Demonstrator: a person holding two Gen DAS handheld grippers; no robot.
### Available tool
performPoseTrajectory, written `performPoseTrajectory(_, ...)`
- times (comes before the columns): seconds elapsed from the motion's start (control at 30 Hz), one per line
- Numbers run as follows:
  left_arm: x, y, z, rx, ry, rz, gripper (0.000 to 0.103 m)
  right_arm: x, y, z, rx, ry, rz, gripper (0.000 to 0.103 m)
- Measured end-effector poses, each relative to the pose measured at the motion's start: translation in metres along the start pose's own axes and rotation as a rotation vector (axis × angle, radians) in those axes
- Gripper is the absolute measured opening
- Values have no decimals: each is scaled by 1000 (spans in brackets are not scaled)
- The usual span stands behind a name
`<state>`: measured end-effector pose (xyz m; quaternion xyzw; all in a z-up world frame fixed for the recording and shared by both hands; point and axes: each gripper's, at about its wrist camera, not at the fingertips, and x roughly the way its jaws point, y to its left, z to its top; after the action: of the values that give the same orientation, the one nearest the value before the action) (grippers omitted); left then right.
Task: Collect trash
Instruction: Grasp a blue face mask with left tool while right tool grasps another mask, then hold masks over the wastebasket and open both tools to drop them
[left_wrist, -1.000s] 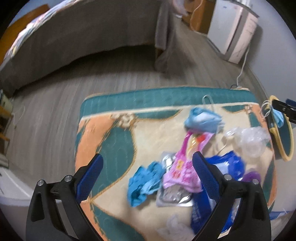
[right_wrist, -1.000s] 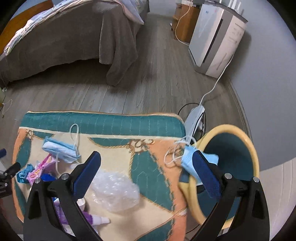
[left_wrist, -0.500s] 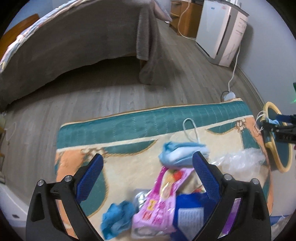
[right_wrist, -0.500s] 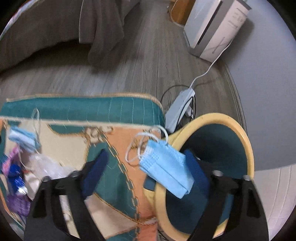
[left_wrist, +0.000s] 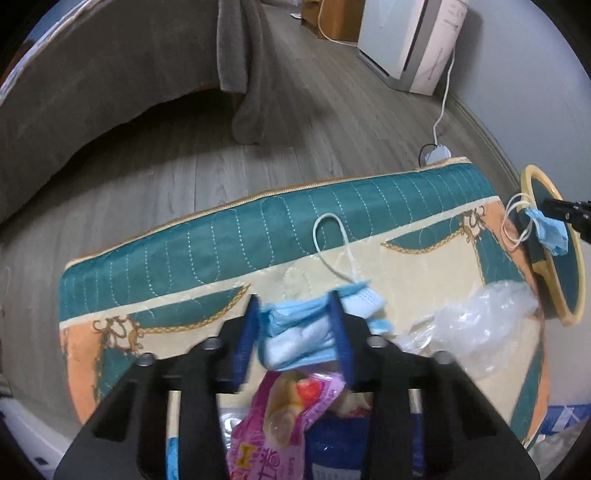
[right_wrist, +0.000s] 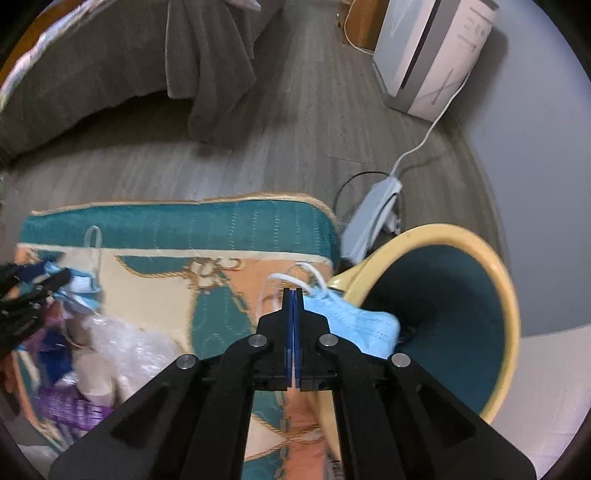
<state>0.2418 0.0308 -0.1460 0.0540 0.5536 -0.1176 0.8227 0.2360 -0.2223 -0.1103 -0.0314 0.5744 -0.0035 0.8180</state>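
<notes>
The right gripper has shut on a blue face mask draped over the rim of the yellow bin; half a second ago it was open around it. On the rug beside the bin, the left gripper has closed in on a second mask, open a moment ago. Both masks look ready to lift, with wrappers and a plastic bag left behind.

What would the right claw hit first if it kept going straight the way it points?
Probably the rug just beyond its tips, beside the yellow-rimmed bin. The right claw is shut on a blue mask draped over the rim; depth is unclear.
</notes>
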Motion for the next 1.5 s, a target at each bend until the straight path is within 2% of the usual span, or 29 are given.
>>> performPoseTrajectory(0.07, -7, 0, 0, 9, -20, -7, 29, -5, -4, 2, 34, -18, 57, 0)
performPoseTrajectory(0.2, -33, -3, 3, 34, -94, -8, 28, -22, -4, 6, 65, -67, 132, 0)
performPoseTrajectory(0.27, -41, -6, 3, 47, -116, -4, 28, -33, -4, 8, 53, -98, 145, 0)
performPoseTrajectory(0.33, -45, -9, 3, 58, -126, 1, 28, -39, -4, 8, 35, -113, 108, 2)
performPoseTrajectory(0.4, -51, -13, 3, 80, -144, 10, 28, -37, -10, 4, 27, -101, 52, 18)
performPoseTrajectory(0.43, -55, -15, 2, 87, -157, 16, 28, -33, -17, 2, 48, -89, 38, 42)
performPoseTrajectory(0.47, -62, -16, 4, 88, -177, 11, 28, -31, -22, -1, 67, -81, 34, 58)
performPoseTrajectory(0.57, -75, -17, 5, 78, -209, -10, 28, -21, -42, -10, 130, -42, 24, 60)
performPoseTrajectory(0.67, -81, -23, 5, 93, -221, -23, 28, -4, -53, -18, 173, 8, 41, 67)
performPoseTrajectory(0.73, -82, -27, 3, 107, -219, -22, 28, 8, -55, -24, 182, 49, 51, 67)
performPoseTrajectory(0.77, -82, -28, 2, 114, -217, -21, 28, 14, -55, -27, 184, 68, 55, 62)
performPoseTrajectory(0.8, -82, -29, 1, 119, -215, -20, 28, 18, -56, -30, 187, 82, 62, 53)
performPoseTrajectory(0.83, -82, -30, 1, 122, -214, -19, 28, 20, -58, -31, 198, 97, 73, 40)
performPoseTrajectory(0.87, -82, -30, 0, 122, -214, -21, 28, 20, -58, -33, 213, 98, 93, 33)
performPoseTrajectory(0.97, -83, -29, -2, 118, -213, -24, 28, 12, -55, -32, 212, 80, 108, 19)
performPoseTrajectory(1.2, -109, -35, -5, 115, -282, -25, 28, -32, -47, -31, 174, -9, 122, 17)
performPoseTrajectory(1.33, -135, -46, -9, 120, -338, -26, 28, -66, -43, -39, 131, -67, 103, 17)
performPoseTrajectory(1.5, -176, -79, -15, 187, -431, -11, 28, -108, -50, -49, 78, -144, 48, 17)
